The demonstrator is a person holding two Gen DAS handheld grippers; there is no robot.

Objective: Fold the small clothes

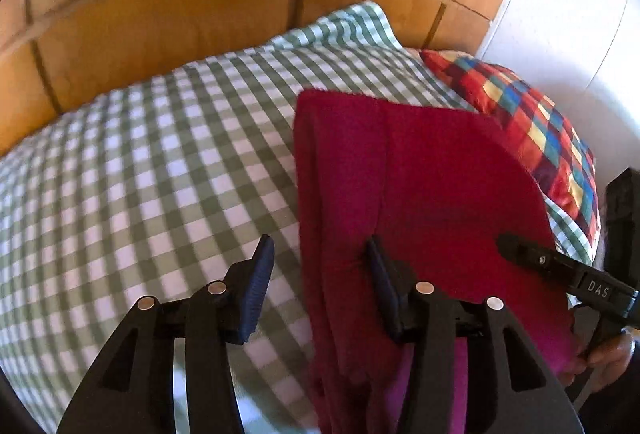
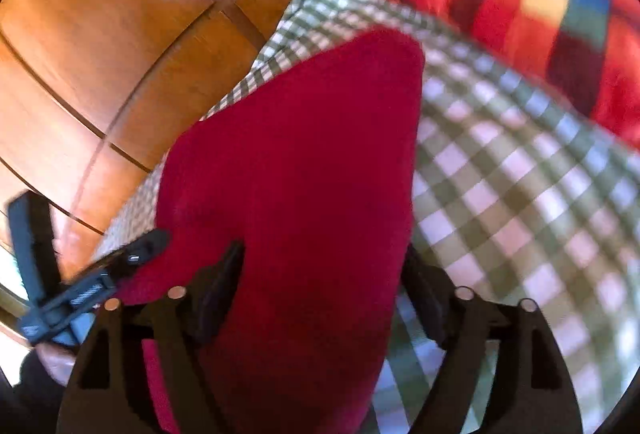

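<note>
A crimson garment point(image 1: 420, 194), folded into a long strip, lies flat on the green-and-white checked bed cover point(image 1: 160, 154). My left gripper point(image 1: 318, 274) is open at the strip's near left edge. One pad stands over the check cloth and the other rests on the red fabric. In the right wrist view the same garment point(image 2: 304, 174) runs between the wide-open jaws of my right gripper point(image 2: 322, 278); its pads stand at the fabric's two edges without pinching it. A finger point(image 1: 520, 254) of the right gripper lies on the garment's near right side.
A multicoloured checked pillow point(image 1: 532, 130) lies just past the garment's right edge. Orange wooden panels point(image 1: 180, 14) rise behind the bed, with a white wall point(image 1: 568, 14) at the right. A hand point(image 1: 608, 358) holds the right gripper at the lower right.
</note>
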